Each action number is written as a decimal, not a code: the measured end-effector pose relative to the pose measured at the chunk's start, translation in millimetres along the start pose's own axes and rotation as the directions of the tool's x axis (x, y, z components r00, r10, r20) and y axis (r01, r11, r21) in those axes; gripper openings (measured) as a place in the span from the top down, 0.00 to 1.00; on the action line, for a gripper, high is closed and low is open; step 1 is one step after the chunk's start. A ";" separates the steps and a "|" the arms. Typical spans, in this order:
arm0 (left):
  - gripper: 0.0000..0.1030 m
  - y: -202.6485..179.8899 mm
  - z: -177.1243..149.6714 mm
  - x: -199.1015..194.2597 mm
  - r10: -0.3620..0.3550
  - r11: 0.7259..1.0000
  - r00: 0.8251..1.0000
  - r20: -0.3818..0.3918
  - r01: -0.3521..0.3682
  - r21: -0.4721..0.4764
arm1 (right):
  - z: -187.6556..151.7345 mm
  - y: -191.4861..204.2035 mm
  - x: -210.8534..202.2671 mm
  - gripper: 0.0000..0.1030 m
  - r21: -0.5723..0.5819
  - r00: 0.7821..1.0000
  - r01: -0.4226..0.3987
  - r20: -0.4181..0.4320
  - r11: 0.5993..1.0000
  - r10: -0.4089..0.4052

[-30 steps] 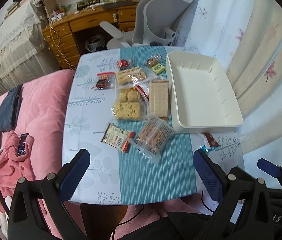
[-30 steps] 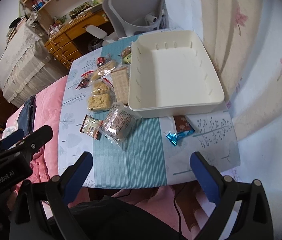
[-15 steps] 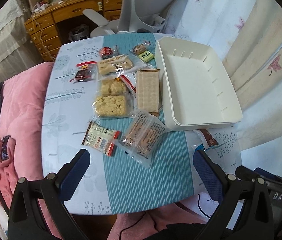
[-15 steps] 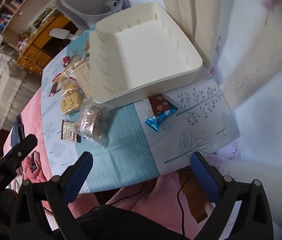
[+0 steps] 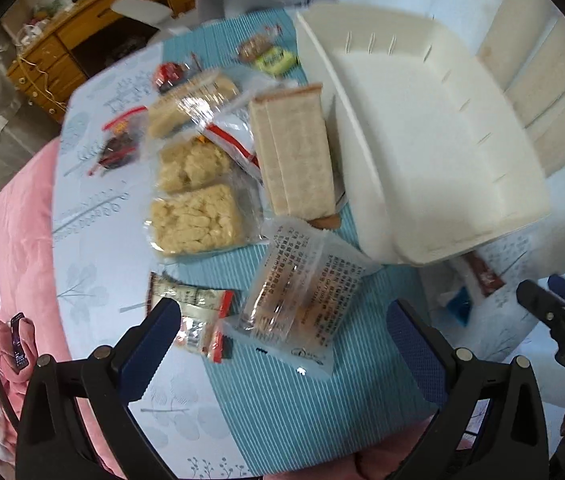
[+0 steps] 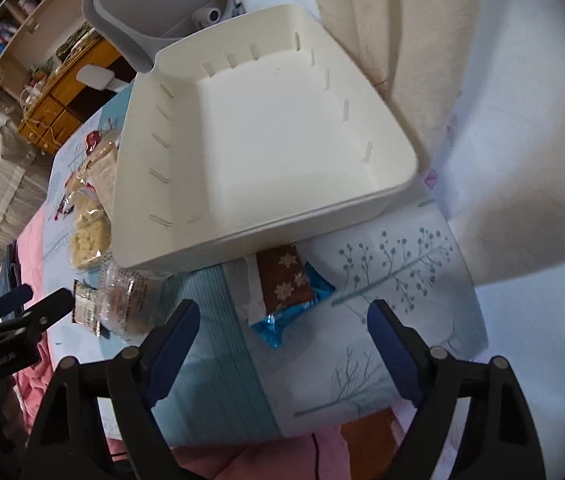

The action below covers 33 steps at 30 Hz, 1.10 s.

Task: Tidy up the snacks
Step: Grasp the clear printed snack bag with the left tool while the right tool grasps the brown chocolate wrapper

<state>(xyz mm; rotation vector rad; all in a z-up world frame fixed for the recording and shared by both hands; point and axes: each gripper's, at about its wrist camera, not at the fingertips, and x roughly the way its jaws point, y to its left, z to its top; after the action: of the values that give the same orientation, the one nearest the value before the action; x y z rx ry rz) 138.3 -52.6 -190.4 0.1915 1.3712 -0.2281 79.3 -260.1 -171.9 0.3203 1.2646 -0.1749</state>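
The snacks lie spread over a small table (image 5: 94,248) under a pale cloth with a teal striped runner down the middle. Nearest the left gripper (image 5: 282,336) is a clear cracker pack (image 5: 302,296) with printed text, and just left of it a small red-ended packet (image 5: 194,316), partly behind the left finger. Beyond those sit two puffed rice cakes (image 5: 194,224) in clear wrap, a long wafer pack (image 5: 292,148) just beside the bin's wall, and farther back a few small sweets, one green (image 5: 274,60) and one red (image 5: 168,74).

The white bin (image 6: 266,140) stands on the right half of the table, with nothing in it. Before its near wall lie a brown bar (image 6: 284,280) with snowflakes and a blue foil wrapper (image 6: 278,322) beneath it, on the cloth.

The right gripper (image 6: 282,344) hangs over that brown bar, pointing down; its jaws have just been closing in but stand apart, with nothing between them and the bar still flat on the cloth. The left gripper's jaws are spread wide above the cracker pack, holding nothing.

Behind the table are a grey chair (image 6: 142,12), a wooden desk (image 5: 94,40) and a pale curtain (image 6: 422,40); a pink quilt (image 5: 22,220) lies to the left.
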 end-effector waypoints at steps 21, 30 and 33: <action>0.17 -27.0 22.0 99.9 0.033 0.997 0.976 -0.214 -0.016 0.080 | 6.8 22.2 88.6 0.50 -0.256 0.994 0.038 -0.091 0.966 -0.063; 0.26 -20.2 28.1 100.8 -0.004 0.998 0.977 -0.212 0.019 0.067 | 9.5 21.6 87.6 0.51 -0.250 0.990 0.018 -0.128 0.968 -0.052; 0.29 -8.5 22.5 96.1 -0.013 0.998 0.978 -0.208 0.026 0.063 | 17.2 21.3 81.5 0.52 -0.229 0.991 -0.003 -0.127 0.973 -0.027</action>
<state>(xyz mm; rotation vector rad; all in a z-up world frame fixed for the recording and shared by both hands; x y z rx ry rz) 174.9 -71.5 -280.6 0.2629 1.5749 -0.2759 125.5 -241.9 -242.2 0.1265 1.4010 -0.0180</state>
